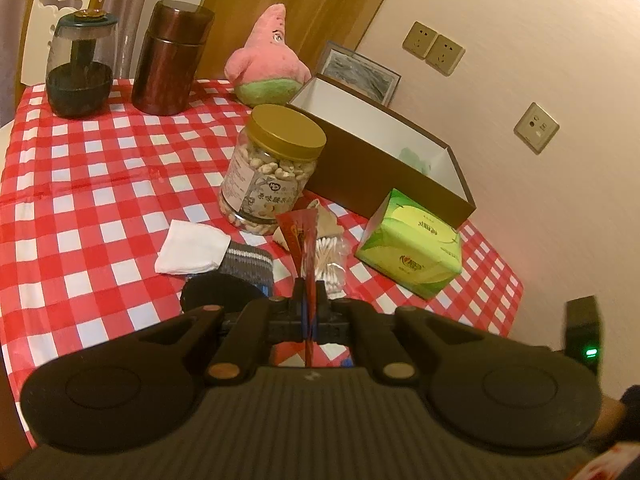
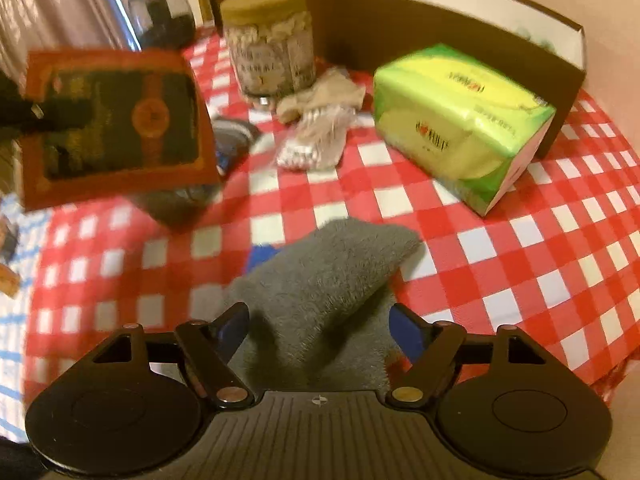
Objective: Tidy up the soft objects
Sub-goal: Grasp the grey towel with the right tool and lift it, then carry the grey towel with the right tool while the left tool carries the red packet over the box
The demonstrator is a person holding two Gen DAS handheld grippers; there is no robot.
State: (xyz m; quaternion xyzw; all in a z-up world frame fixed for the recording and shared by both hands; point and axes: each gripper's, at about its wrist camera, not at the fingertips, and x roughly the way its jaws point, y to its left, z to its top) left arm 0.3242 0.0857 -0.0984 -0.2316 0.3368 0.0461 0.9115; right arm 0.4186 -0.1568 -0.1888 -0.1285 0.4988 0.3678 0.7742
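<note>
Between the parted right tongs [image 2: 318, 330], a limp grey fleecy cloth [image 2: 320, 276] invites a mid-fold pinch; left tongs [image 1: 308, 300] clamp a thin red packet [image 1: 300, 236] at twelve o'clock.

The left wrist view looks forward and down from above the near table edge, with the green tissue pack [image 1: 412, 246] ahead to its right and the plush [image 1: 266, 60] well beyond it at the far edge. The right wrist view sits lower and closer, tilted steeply down, with the tissue pack [image 2: 460, 120] ahead to its right. Both share the pack, the brown box [image 1: 384, 156] [image 2: 420, 36] behind it, and the jar [image 1: 272, 168] [image 2: 268, 44] and cotton swabs [image 1: 330, 260] [image 2: 312, 144] left of it.
</note>
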